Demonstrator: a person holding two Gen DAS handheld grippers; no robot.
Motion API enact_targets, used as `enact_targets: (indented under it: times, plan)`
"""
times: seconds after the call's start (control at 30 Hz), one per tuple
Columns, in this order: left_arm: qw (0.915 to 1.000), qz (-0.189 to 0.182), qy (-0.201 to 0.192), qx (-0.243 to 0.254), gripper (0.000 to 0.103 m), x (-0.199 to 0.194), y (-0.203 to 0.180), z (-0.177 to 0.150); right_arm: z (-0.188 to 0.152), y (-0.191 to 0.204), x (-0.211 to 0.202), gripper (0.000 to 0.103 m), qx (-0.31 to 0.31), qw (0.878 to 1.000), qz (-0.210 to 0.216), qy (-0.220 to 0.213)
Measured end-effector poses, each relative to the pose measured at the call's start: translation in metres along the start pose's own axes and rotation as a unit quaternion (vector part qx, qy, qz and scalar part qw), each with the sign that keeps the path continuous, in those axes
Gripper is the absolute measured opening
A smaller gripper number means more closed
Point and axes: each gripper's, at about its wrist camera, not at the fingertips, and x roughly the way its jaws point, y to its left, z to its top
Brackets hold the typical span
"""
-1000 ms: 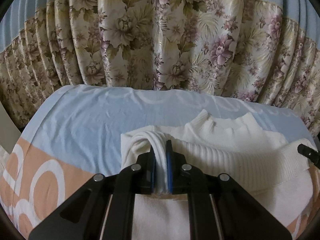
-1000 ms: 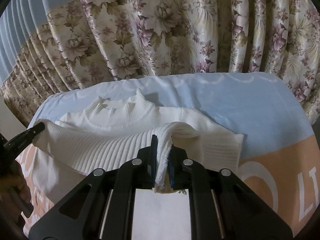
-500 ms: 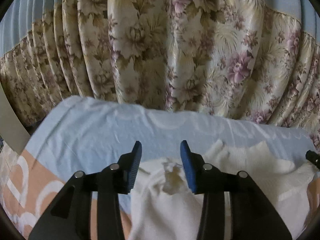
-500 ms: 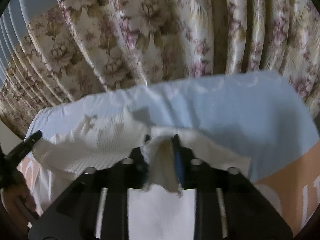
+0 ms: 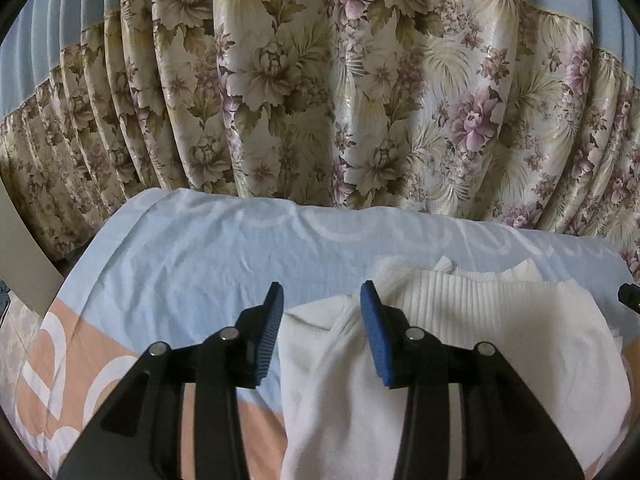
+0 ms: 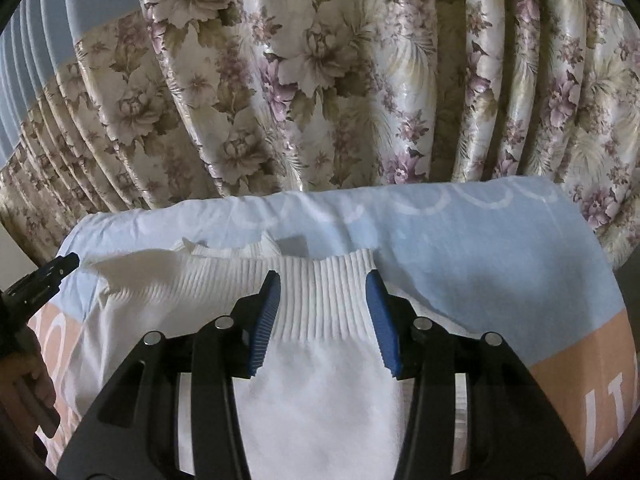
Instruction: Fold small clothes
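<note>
A white ribbed sweater (image 5: 472,344) lies folded over on the bed, its ribbed hem up near the collar. It also shows in the right wrist view (image 6: 320,320). My left gripper (image 5: 322,312) is open and empty just above the sweater's left edge. My right gripper (image 6: 323,300) is open and empty over the ribbed band at the sweater's right side. The left gripper's tip shows in the right wrist view (image 6: 44,280), and the right gripper's tip in the left wrist view (image 5: 630,296).
The bed sheet (image 5: 192,264) is light blue with peach and white print and also shows in the right wrist view (image 6: 500,256). A floral curtain (image 5: 340,92) hangs right behind the bed's far edge.
Both grippers carried the sweater's lower edge forward over the body, then opened and let it go. The cloth now lies flat on the bed.
</note>
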Motion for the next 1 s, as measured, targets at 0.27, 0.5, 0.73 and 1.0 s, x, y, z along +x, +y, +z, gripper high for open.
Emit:
enact_targets:
  times: [0.27, 0.5, 0.73, 1.0]
  plan:
    - [1.0, 0.002, 0.002, 0.001, 0.041, -0.005, 0.003, -0.009, -0.01, -0.019, -0.007, 0.045, 0.01, 1.0, -0.017, 0.004]
    - [0.9999, 0.005, 0.005, 0.009, 0.041, -0.016, 0.007, -0.03, -0.024, -0.038, -0.018, 0.046, -0.003, 0.999, -0.039, 0.009]
    - [0.9991, 0.021, 0.035, 0.009, 0.043, -0.004, 0.021, -0.057, -0.06, -0.054, -0.02, 0.063, -0.003, 0.999, -0.032, 0.038]
    - [0.9962, 0.057, 0.065, 0.015, 0.045, 0.016, 0.039, -0.081, -0.093, -0.066, -0.016, 0.075, 0.019, 0.997, -0.023, 0.065]
